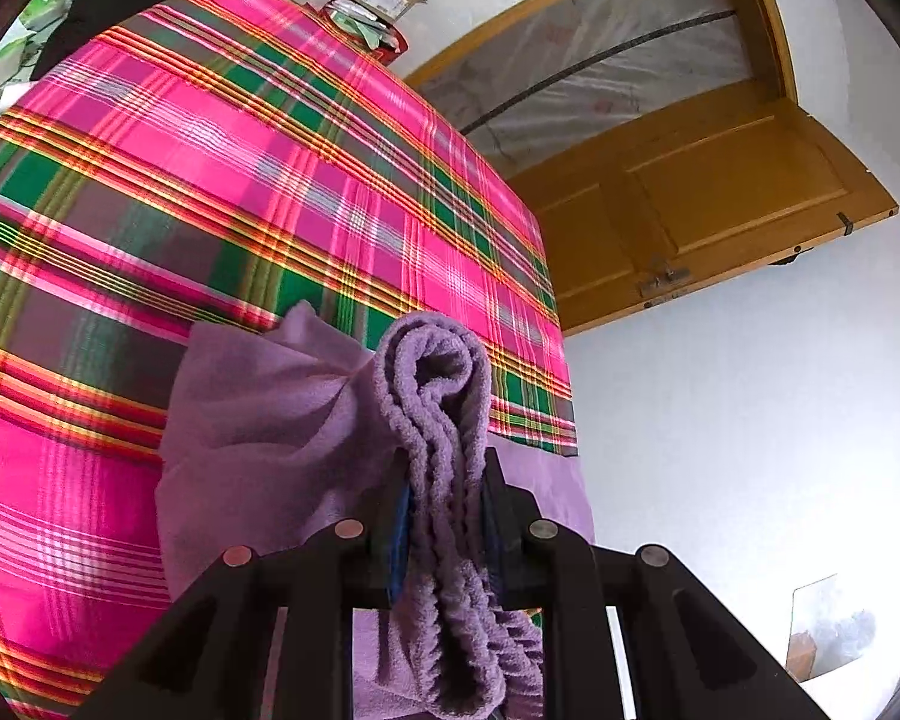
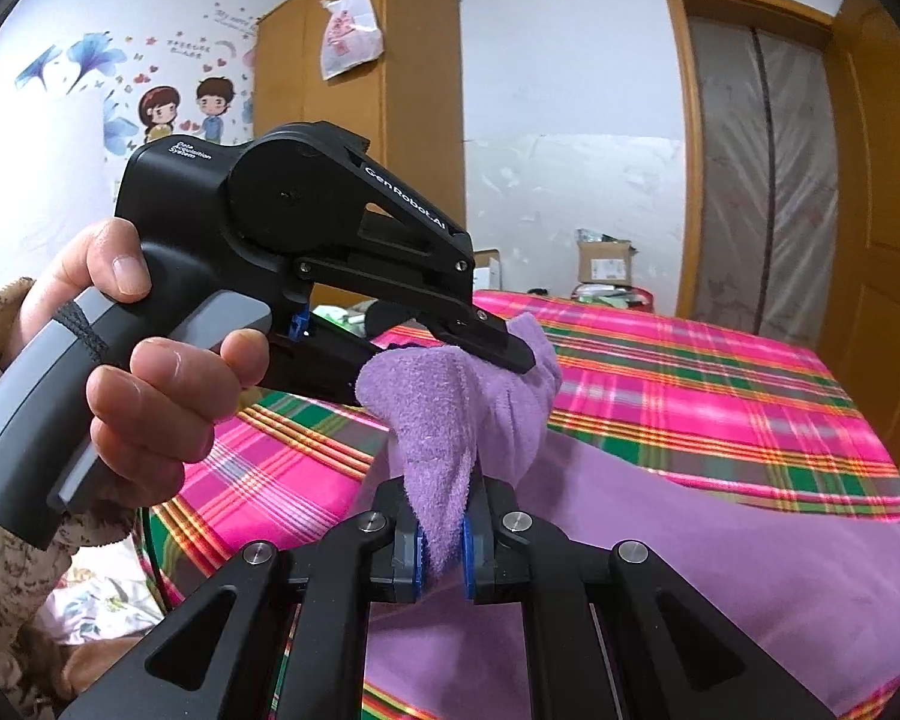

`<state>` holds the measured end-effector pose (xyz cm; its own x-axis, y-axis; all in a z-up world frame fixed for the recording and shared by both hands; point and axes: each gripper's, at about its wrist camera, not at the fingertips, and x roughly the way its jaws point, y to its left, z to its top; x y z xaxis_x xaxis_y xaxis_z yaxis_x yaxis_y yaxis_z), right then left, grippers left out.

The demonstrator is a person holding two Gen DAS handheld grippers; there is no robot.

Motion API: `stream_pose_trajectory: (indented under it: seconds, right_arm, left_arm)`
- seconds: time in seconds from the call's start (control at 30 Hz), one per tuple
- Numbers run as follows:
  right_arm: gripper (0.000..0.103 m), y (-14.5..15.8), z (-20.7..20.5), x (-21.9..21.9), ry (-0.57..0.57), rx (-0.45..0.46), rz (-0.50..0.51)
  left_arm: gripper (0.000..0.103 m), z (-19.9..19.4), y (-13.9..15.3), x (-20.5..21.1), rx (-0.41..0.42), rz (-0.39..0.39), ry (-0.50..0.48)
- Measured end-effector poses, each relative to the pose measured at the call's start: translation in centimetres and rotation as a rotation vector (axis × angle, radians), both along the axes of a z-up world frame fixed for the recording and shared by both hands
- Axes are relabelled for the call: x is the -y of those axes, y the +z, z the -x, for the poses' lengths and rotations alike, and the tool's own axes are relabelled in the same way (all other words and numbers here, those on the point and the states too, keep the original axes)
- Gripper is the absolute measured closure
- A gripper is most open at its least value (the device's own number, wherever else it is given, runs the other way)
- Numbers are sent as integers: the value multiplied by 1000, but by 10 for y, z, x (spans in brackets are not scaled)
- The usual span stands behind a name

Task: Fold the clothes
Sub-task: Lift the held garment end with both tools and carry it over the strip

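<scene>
A purple towel [image 2: 690, 552] lies across the pink plaid bed cover [image 2: 720, 372]. My right gripper [image 2: 441, 546] is shut on a bunched corner of it [image 2: 444, 438], lifted off the bed. My left gripper [image 2: 498, 348], held by a hand [image 2: 150, 396], is shut on a neighbouring bunched edge just above and behind. In the left wrist view, several thick folded layers of the purple towel [image 1: 444, 462] stand pinched between the left gripper's fingers [image 1: 447, 492], with more towel fanning out to the left [image 1: 258, 420] over the plaid cover [image 1: 210, 180].
A wooden wardrobe [image 2: 360, 90] with a plastic bag hung on it stands behind the bed. A wooden door [image 2: 888, 210] and its curtained doorway [image 2: 762, 180] are at the right. Cardboard boxes [image 2: 606, 264] sit beyond the bed's far edge.
</scene>
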<state>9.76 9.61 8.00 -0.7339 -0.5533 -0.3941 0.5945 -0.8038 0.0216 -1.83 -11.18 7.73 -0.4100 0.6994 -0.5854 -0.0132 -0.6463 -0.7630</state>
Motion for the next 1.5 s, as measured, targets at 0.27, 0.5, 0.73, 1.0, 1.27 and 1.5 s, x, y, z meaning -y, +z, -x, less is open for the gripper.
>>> stream_pose_trajectory:
  seconds: [0.27,0.5,0.73,1.0,1.27,1.5]
  right_arm:
    - [94,-2,-5,-18,-37,8,4]
    - [94,-8,-5,-34,-68,24,5]
    - [94,-9,-7,-54,-110,25,15]
    - [94,-21,-5,-69,-130,58,15]
    - [94,-44,1,-85,-152,138,22]
    - [95,-58,5,-94,-161,201,40]
  left_arm:
    - [82,9,0,-21,11,19,-38]
    - [82,18,-7,-43,29,10,-67]
    - [82,23,-7,-67,25,12,-106]
    - [82,28,-22,-86,59,34,-125]
    - [79,27,-40,-94,87,42,-131]
    - [79,25,-49,-91,81,32,-130]
